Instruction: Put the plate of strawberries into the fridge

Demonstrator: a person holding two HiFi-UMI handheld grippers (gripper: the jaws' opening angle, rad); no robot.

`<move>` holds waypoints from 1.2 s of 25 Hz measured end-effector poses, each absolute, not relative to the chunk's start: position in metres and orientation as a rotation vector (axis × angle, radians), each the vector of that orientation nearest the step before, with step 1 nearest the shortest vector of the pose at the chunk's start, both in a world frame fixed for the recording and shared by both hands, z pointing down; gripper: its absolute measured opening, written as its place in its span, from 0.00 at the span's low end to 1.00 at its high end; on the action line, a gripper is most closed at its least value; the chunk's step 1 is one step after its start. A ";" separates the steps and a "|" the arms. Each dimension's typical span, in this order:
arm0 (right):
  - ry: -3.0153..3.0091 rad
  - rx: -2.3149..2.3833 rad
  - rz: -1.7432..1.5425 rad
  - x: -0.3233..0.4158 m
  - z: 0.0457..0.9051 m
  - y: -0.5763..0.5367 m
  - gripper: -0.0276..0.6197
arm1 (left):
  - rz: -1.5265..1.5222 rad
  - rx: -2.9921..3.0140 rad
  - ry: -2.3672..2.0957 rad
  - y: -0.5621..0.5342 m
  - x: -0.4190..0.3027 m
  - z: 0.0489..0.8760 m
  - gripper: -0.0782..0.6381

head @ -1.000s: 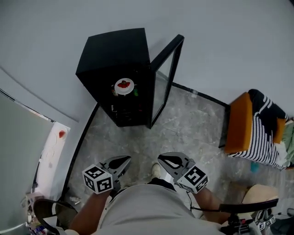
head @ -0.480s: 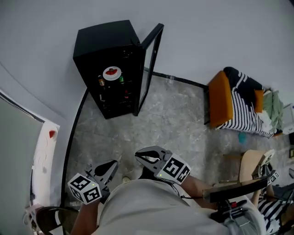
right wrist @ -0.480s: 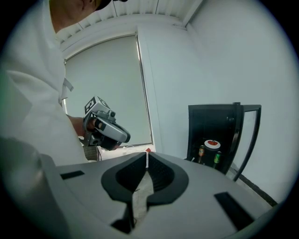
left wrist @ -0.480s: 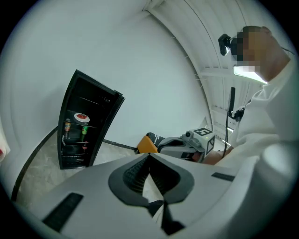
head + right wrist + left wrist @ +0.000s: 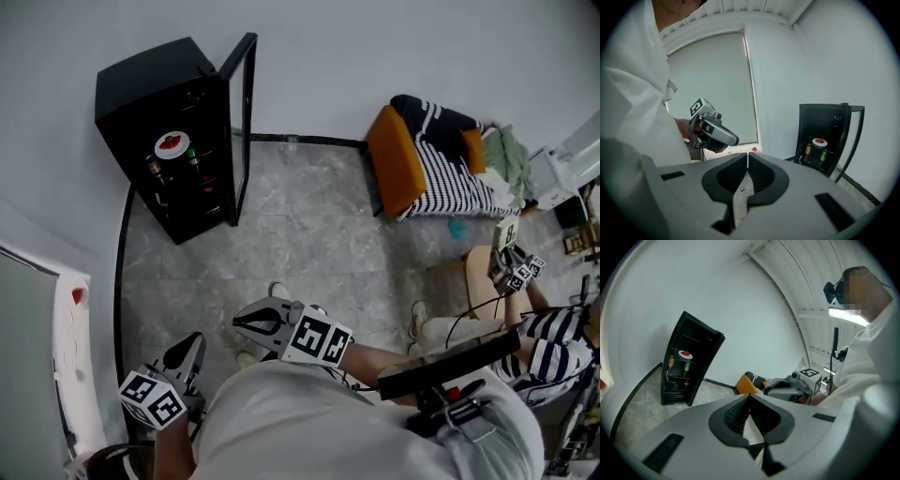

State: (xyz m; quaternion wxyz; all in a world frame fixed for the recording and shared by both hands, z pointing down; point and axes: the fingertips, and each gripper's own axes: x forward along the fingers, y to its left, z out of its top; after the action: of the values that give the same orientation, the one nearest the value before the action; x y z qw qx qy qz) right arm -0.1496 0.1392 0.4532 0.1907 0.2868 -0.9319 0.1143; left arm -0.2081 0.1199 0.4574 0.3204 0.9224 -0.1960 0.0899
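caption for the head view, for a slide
Small black fridge, glass door open, with a white plate of red strawberries on an upper shelf; left gripper and right gripper shut, empty.

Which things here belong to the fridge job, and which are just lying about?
Job: plate of strawberries, on a shelf inside the fridge; fridge door, open; left gripper and right gripper, both shut, empty.
Lying about: orange seat; striped cloth on it; bottles in the fridge.

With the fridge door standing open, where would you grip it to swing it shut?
Probably the free upright edge of the door, the side away from the fridge: it is a thin frame that jaws can pinch. Come from the open room side, around mid height.
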 end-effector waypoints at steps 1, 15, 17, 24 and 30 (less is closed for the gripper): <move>-2.618 0.807 0.318 -0.152 0.452 0.141 0.08 | 0.236 2.423 -0.514 0.122 -0.209 0.457 0.13; -2.620 0.792 0.286 -0.166 0.446 0.145 0.08 | 0.231 2.430 -0.526 0.129 -0.223 0.459 0.13; -2.620 0.791 0.286 -0.167 0.445 0.144 0.08 | 0.234 2.426 -0.529 0.128 -0.225 0.459 0.13; -2.617 0.792 0.291 -0.166 0.449 0.144 0.07 | 0.230 2.426 -0.515 0.129 -0.220 0.460 0.13; -2.611 0.803 0.307 -0.155 0.452 0.138 0.07 | 0.243 2.423 -0.506 0.120 -0.209 0.464 0.13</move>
State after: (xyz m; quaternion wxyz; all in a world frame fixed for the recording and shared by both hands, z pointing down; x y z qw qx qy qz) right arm -0.1547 0.1377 0.4517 0.1952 0.2865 -0.9316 0.1094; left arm -0.2093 0.1197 0.4637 0.3214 0.9225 -0.1925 0.0927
